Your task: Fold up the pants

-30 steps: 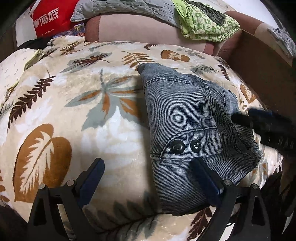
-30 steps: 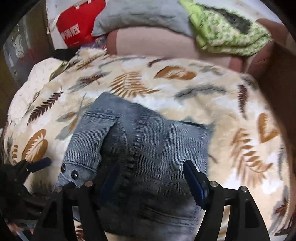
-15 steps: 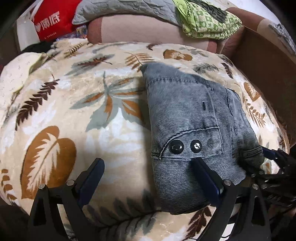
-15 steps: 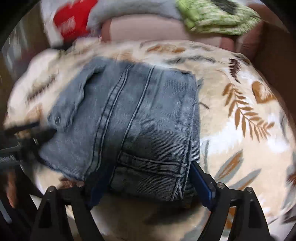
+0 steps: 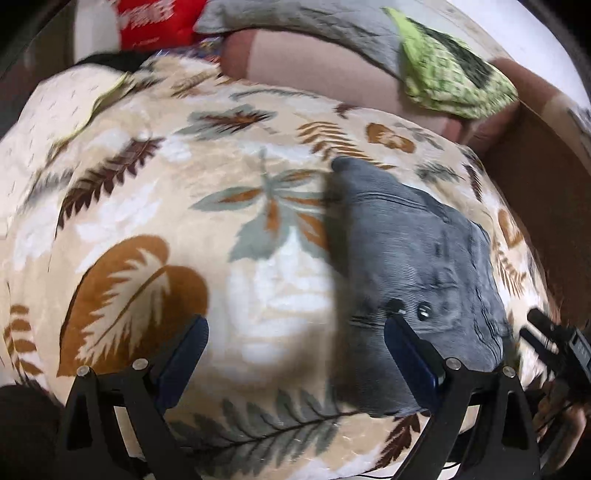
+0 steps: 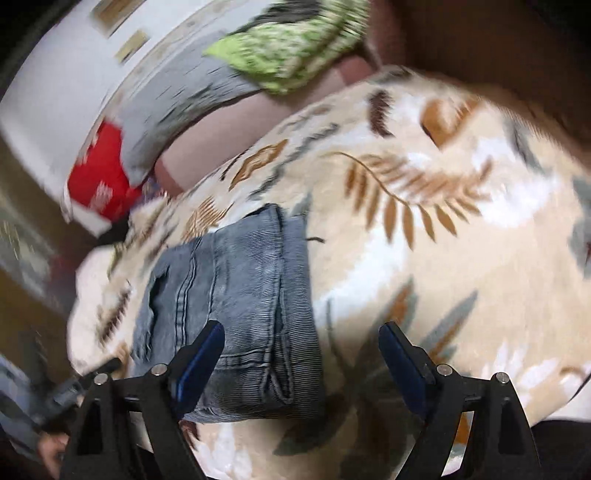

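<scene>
The folded gray denim pants [image 5: 417,258] sit on a leaf-print blanket [image 5: 155,206], which covers what looks like a bed. In the left wrist view they're out toward 3 o'clock from centre, with two dark snap buttons [image 5: 423,311] showing near the close edge. Everything's a bit motion-blurred.

The left hand-held gripper [image 5: 295,354] has its jaws wide apart and nothing in them. Its right finger overlaps the near edge of the pants, but whether it touches the cloth is hard to say; the left finger just sits over bare blanket. The right hand-held gripper [image 6: 301,356] is also spread wide and empty. Its jaws have just been opening, and only the near right corner of the pants lies between the fingers, unpinched.

Around it: a pink bolster [image 5: 317,70] runs along the far side at 12 o'clock, with a gray quilted cover [image 5: 295,22] and a green patterned cloth [image 5: 450,77] piled on it, and a red bag [image 5: 147,22] at 11 o'clock. Nothing lies on top of the pants.

Only the left view shows the snaps, plus the other gripper peeking in at 4 o'clock. The right view is rolled over sideways, and shows the pants' stitched seams and thick folded edge instead, and a big open stretch of blanket out at 3 o'clock.
</scene>
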{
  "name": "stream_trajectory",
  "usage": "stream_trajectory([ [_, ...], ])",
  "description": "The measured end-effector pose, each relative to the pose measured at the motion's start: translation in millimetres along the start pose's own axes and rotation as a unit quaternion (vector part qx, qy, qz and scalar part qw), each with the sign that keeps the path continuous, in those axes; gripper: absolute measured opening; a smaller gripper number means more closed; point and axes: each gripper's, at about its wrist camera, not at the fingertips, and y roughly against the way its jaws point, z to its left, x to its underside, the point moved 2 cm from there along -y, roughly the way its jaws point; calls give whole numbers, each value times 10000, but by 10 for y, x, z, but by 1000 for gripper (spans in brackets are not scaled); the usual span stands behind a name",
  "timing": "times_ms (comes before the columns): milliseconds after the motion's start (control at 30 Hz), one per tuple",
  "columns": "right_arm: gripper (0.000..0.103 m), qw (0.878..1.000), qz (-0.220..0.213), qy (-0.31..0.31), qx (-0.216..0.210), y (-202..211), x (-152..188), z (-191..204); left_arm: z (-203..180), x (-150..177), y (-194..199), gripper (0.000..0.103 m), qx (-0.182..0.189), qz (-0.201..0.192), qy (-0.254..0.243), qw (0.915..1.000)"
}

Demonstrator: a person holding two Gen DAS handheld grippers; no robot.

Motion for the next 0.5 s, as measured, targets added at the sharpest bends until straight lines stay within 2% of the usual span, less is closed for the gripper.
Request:
stream_trajectory([
  [100, 87, 9983, 248, -304, -433, -56, -30, -34, 116, -25, -78, 96, 406, 211, 389, 9982],
  [200, 87, 9924, 637, -331, -997, -160, -135, 62, 96, -71, -175, 96, 819, 439, 507, 9944],
  [400, 87, 9846, 1424, -242, -987, -611, -514, 121, -88, -284, -345, 96, 1680, 691, 725, 9807],
  [500, 87, 9809, 1698, -217, -922, -844, -547, 130, -174, -347, -509, 96, 1830, 941, 820, 9752],
])
